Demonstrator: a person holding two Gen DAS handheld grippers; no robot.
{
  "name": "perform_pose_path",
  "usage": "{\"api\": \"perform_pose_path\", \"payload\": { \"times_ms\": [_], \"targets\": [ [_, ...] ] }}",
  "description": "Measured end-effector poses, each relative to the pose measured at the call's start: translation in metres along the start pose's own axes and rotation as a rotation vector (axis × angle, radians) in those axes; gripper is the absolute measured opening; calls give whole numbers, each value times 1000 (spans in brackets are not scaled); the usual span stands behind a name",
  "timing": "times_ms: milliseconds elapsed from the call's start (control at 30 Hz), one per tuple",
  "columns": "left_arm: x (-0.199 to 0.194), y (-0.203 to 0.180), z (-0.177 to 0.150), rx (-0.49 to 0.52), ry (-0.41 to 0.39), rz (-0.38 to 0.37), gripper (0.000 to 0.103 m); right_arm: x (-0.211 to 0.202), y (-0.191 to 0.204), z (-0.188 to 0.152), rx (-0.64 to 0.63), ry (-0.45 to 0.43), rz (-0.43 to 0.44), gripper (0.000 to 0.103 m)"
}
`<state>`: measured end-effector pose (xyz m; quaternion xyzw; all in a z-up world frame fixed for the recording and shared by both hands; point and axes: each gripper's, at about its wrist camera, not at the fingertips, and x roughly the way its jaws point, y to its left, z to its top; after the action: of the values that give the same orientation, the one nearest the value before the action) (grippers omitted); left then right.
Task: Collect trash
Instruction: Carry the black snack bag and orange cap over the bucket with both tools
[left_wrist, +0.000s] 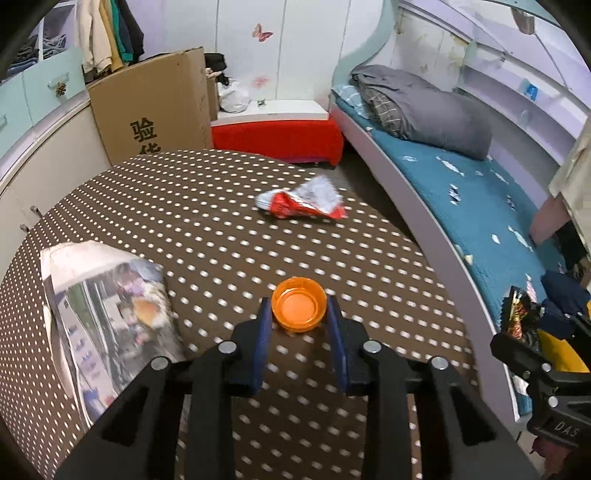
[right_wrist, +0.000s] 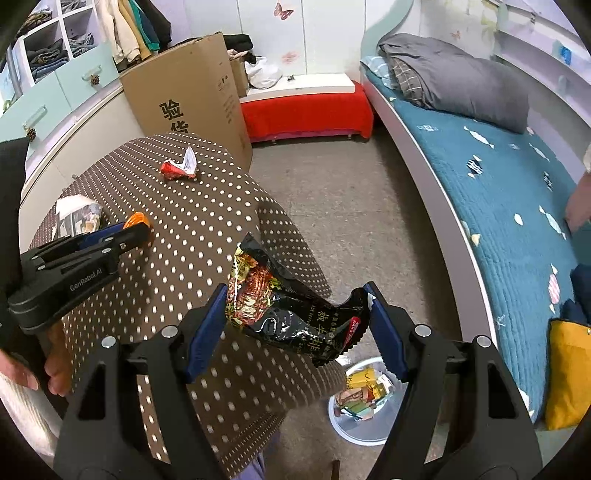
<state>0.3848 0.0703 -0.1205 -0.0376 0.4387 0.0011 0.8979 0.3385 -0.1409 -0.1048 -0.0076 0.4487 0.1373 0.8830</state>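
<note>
An orange bottle cap (left_wrist: 298, 304) lies open side up on the brown dotted tablecloth (left_wrist: 184, 221). My left gripper (left_wrist: 297, 307) is shut on the cap, its blue pads against both sides; the right wrist view shows this left gripper (right_wrist: 138, 227) from the side. My right gripper (right_wrist: 295, 295) is shut on a crumpled black snack wrapper (right_wrist: 291, 310), held in the air past the table's edge. Below it stands a white bin (right_wrist: 347, 432) holding several wrappers. A red and white wrapper (left_wrist: 301, 203) lies farther back on the table. A printed plastic packet (left_wrist: 110, 317) lies at the left.
A bed with a teal cover (right_wrist: 498, 184) runs along the right. A large cardboard box (right_wrist: 192, 96) and a red bench (right_wrist: 306, 114) stand behind the table. A person's hand (right_wrist: 55, 358) holds the left gripper's handle. Grey floor (right_wrist: 351, 206) lies between table and bed.
</note>
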Motion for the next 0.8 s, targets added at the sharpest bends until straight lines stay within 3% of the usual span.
{"api": "perform_pose_path", "payload": {
  "times_ms": [800],
  "targets": [
    [-46, -165, -88, 241, 5, -149, 29, -81, -110, -100, 219, -32, -129, 71]
  ]
}}
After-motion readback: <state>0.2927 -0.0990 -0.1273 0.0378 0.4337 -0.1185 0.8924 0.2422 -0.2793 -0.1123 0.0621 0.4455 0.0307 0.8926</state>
